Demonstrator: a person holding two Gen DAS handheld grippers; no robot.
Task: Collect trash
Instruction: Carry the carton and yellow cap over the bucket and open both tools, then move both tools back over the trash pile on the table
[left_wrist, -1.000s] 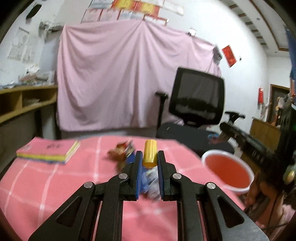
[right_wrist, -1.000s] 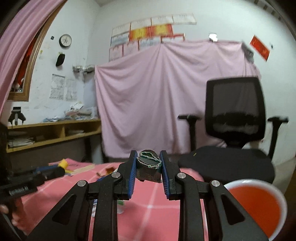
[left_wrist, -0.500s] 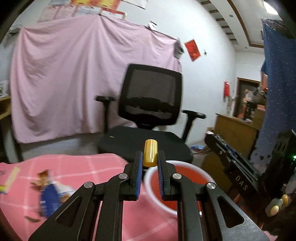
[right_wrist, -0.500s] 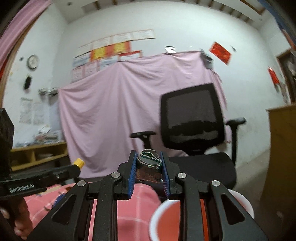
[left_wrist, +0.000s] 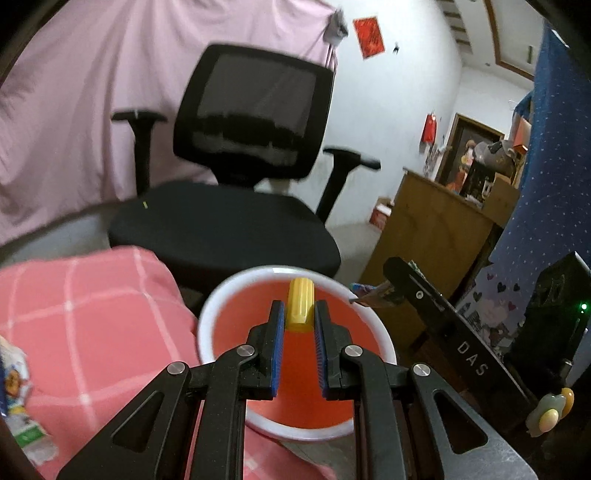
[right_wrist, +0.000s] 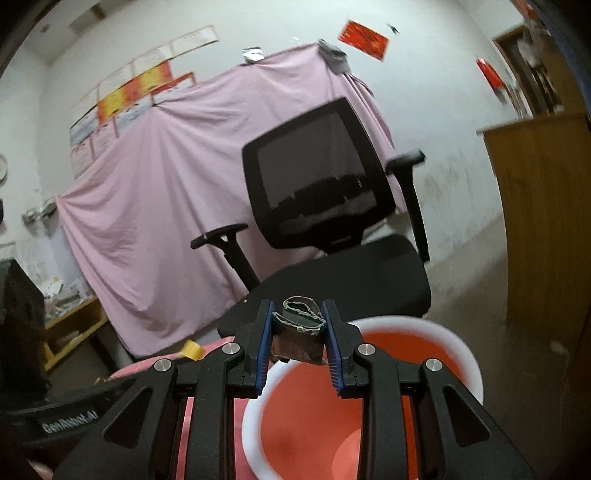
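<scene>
Room: pink sheet (right_wrist: 155, 192) is hanging over the far wall, and a black office chair (left_wrist: 236, 155) is standing beyond both claws.
Surface: pink checked cloth (left_wrist: 92, 314) is lying below and to the left of the left gripper (left_wrist: 299, 325).
Bin: red bin with a white rim (left_wrist: 221, 306) is sitting directly under and ahead of both claws, by the cloth's edge.
Left claw: the left gripper is clenching a small ribbed yellow cap-like piece (left_wrist: 301, 304), which is sticking out past its tips over the bin's mouth.
Right claw: the right gripper (right_wrist: 299, 332) is easing its jaws apart with a crumpled dark wrapper (right_wrist: 297, 332) between them; the pads are seemingly touching the wrapper's sides.
Trash location: both pieces are hanging over the bin opening; another printed wrapper (left_wrist: 14, 373) is lying on the cloth far to the left of the left claw.
Risk, right: the wrapper is sitting near the bin's far-left rim, so, being light and springy, it could catch a pad or drift onto the cloth.
Risk, left: the yellow piece could bounce off the rim if let go while the claw is moving.
Risk, both: the claws are crowding one opening and could knock each other.
Writing: "DAS" is showing on the right gripper's arm in the left view, and "GenRobot.AI" on the left gripper's arm in the right view.
</scene>
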